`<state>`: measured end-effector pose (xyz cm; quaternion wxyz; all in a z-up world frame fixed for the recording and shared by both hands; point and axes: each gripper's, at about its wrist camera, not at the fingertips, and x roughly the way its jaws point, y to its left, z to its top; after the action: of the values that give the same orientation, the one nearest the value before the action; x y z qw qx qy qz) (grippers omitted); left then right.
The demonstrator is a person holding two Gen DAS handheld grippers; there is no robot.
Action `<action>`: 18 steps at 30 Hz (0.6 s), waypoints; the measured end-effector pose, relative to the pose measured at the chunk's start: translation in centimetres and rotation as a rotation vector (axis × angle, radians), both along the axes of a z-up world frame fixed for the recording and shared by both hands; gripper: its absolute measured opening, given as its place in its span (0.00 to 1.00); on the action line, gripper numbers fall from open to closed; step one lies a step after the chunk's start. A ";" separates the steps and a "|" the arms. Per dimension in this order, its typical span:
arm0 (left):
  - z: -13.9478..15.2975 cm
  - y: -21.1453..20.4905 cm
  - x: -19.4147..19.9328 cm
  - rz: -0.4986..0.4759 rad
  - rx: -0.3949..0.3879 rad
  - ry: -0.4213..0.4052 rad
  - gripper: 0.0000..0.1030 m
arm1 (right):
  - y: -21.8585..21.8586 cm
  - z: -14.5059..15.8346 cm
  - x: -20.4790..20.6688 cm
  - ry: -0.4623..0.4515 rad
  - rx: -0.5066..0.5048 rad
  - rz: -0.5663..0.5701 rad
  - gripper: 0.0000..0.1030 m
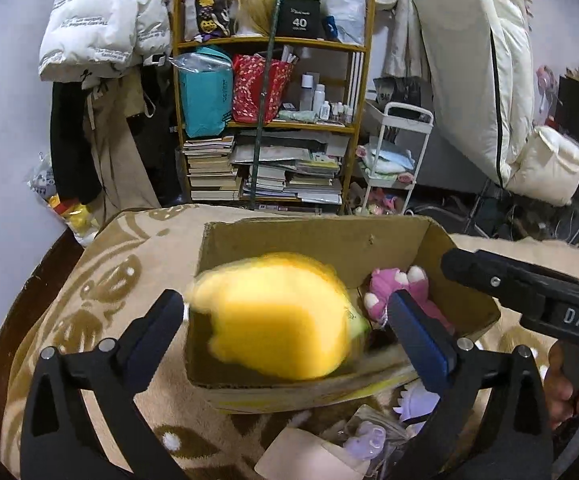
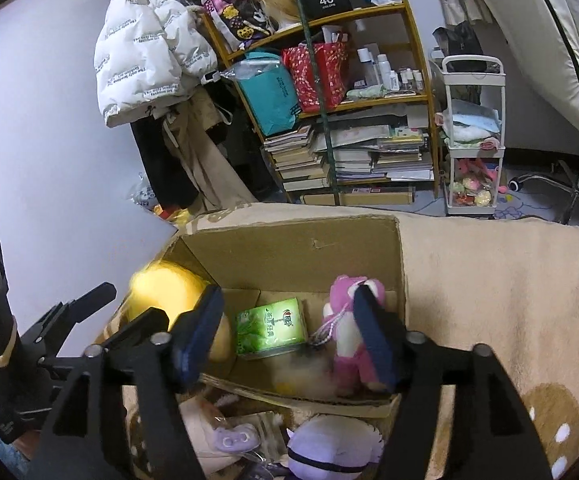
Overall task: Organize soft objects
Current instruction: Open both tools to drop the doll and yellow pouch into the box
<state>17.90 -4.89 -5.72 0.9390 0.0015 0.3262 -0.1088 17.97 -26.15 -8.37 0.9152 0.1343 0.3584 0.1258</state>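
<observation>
Yellow plush (image 1: pixel 277 316), blurred, hangs over the cardboard box (image 1: pixel 329 236) between the left gripper (image 1: pixel 285 320)'s spread jaws, untouched, while the right gripper (image 2: pixel 289 332) gapes beside the pink plush (image 2: pixel 349 328).

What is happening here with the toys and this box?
A person with a gripper in each hand is putting soft toys into a cardboard box on a beige blanket. The left gripper is open, and a blurred yellow plush sits between its fingers over the box, apparently just let go. The right gripper is open too, beside a pink plush in the box. A purple plush lies outside.
</observation>
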 end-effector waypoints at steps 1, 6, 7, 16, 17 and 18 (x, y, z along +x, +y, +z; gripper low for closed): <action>0.1 0.1 -0.1 0.006 -0.006 -0.002 0.98 | 0.0 0.2 -0.2 -0.001 0.006 -0.005 0.72; 1.0 1.0 -0.8 0.014 -0.044 -0.023 0.98 | -0.1 1.2 -1.4 -0.029 0.018 -0.018 0.86; 1.2 1.1 -1.0 0.016 -0.042 -0.026 0.98 | -0.1 1.3 -1.7 -0.034 0.016 -0.019 0.87; 1.9 1.7 -3.0 0.032 0.008 -0.018 0.98 | -0.2 1.5 -3.6 -0.025 -0.016 -0.050 0.98; 1.8 1.8 -3.3 0.034 0.011 -0.015 0.98 | -0.2 1.5 -3.8 -0.019 -0.015 -0.052 0.98; 1.7 2.0 -3.8 0.037 0.016 -0.008 0.98 | -0.2 1.4 -4.0 -0.012 -0.013 -0.053 0.98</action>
<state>14.08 -2.91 -3.97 0.9422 0.0036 0.3231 -0.0889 13.95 -26.38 -6.96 0.9213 0.1369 0.3500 0.0998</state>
